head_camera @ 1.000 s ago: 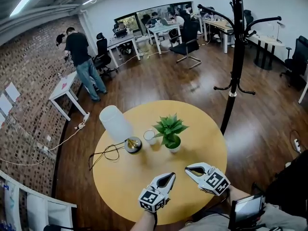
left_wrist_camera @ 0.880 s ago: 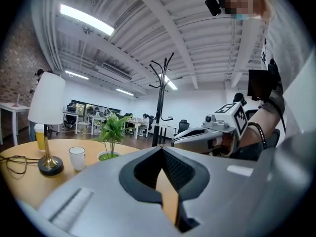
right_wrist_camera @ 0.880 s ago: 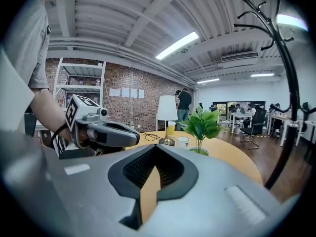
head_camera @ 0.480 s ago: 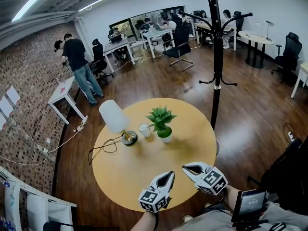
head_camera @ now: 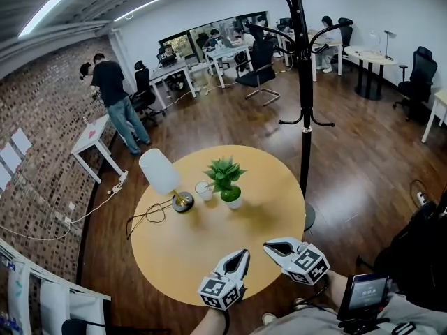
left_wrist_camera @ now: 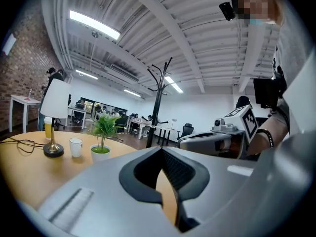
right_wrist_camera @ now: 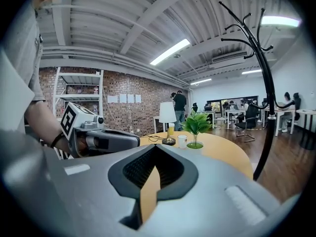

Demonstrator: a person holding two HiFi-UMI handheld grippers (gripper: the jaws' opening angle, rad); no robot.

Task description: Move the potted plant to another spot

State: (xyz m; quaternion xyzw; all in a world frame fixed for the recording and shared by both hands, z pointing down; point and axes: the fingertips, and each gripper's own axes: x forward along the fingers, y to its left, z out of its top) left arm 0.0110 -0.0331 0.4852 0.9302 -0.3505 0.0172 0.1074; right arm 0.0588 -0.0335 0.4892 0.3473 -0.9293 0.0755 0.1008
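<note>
The potted plant [head_camera: 225, 184], green leaves in a small white pot, stands upright near the far middle of the round yellow table [head_camera: 188, 257]. It also shows as the plant [left_wrist_camera: 102, 132] in the left gripper view and the plant [right_wrist_camera: 196, 127] in the right gripper view. My left gripper [head_camera: 242, 254] and right gripper [head_camera: 269, 244] hover side by side over the table's near edge, well short of the plant. Both are shut with nothing between their jaws, as the left gripper [left_wrist_camera: 160, 150] and right gripper [right_wrist_camera: 154, 147] show in their own views.
A white-shaded lamp [head_camera: 162, 176] and a white cup [head_camera: 202, 190] stand just left of the plant, with a black cable [head_camera: 143, 216] trailing off the table's left side. A black coat rack [head_camera: 304, 103] rises at the table's right. A person [head_camera: 115, 93] stands far left by the brick wall.
The view and both grippers have drawn back from the table, so the plant, lamp and cup look smaller and farther. Both grippers stay shut.
</note>
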